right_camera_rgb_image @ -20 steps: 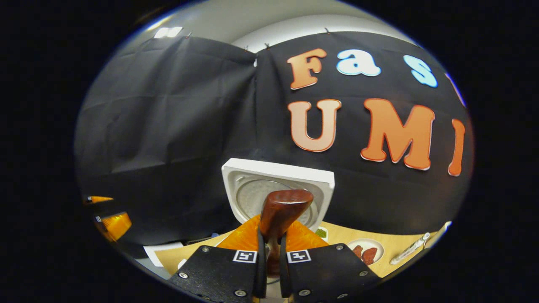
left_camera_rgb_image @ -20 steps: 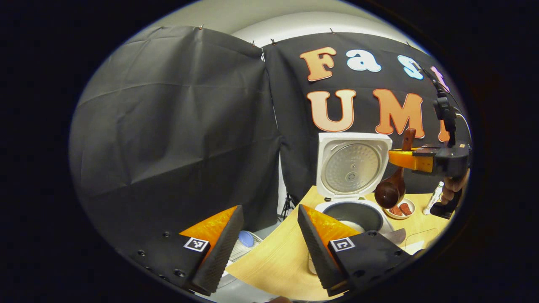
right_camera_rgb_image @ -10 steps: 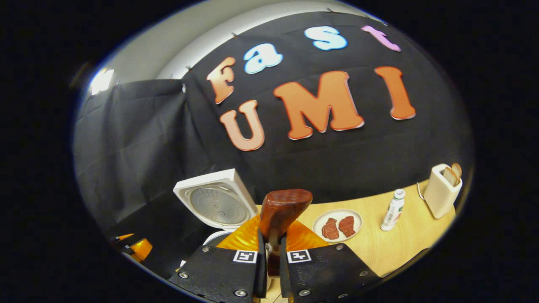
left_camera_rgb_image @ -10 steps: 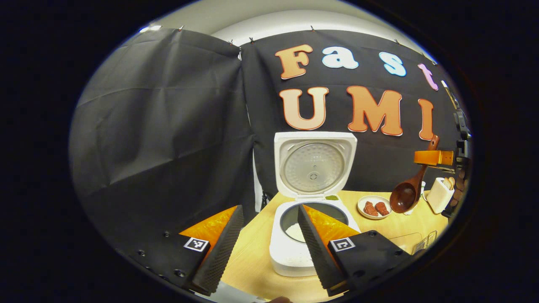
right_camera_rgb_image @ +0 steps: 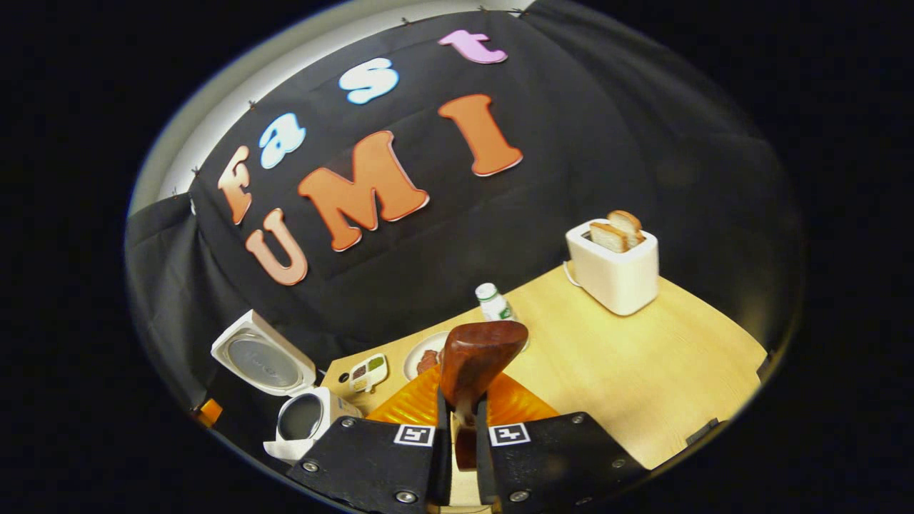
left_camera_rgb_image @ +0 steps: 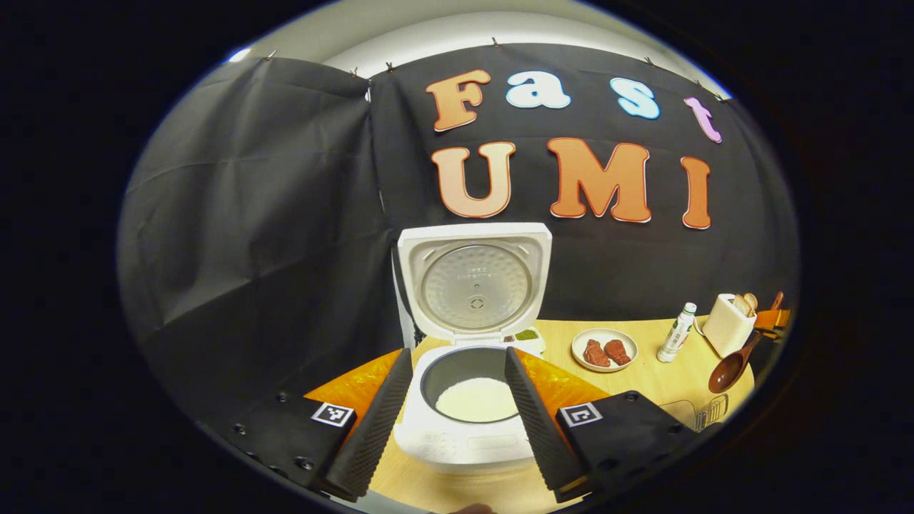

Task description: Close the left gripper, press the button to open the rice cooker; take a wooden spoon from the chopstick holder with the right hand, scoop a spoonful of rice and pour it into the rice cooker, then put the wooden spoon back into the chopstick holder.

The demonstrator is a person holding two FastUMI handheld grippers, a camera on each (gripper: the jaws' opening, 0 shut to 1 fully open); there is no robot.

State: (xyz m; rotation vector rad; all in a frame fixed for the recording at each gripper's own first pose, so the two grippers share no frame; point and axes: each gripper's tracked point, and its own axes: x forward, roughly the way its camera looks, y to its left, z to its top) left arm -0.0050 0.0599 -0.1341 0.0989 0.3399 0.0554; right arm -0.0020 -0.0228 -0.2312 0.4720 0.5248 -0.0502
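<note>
Left claw (left_camera_rgb_image: 451,414): released, fingers spread wide, hovering just before the rice cooker, nothing between them.
Rice cooker (left_camera_rgb_image: 464,428): on the tabletop (left_camera_rgb_image: 664,375) near its left edge; lid upright, white rice in the pot; front partly hidden behind the fingers.
Middle ground: plate of meat (left_camera_rgb_image: 604,350) and bottle (left_camera_rgb_image: 676,333) behind a bare stretch of tabletop.
Toaster (right_camera_rgb_image: 614,268): near the far right edge, two slices standing up.
Wooden spoon (left_camera_rgb_image: 730,368): bowl low over the tabletop's right side, just before the toaster.
Right claw (right_camera_rgb_image: 457,428): clenched on the spoon's handle (right_camera_rgb_image: 475,364); bowl hidden in the right gripper view.
Chopstick holder: cannot tell where.
</note>
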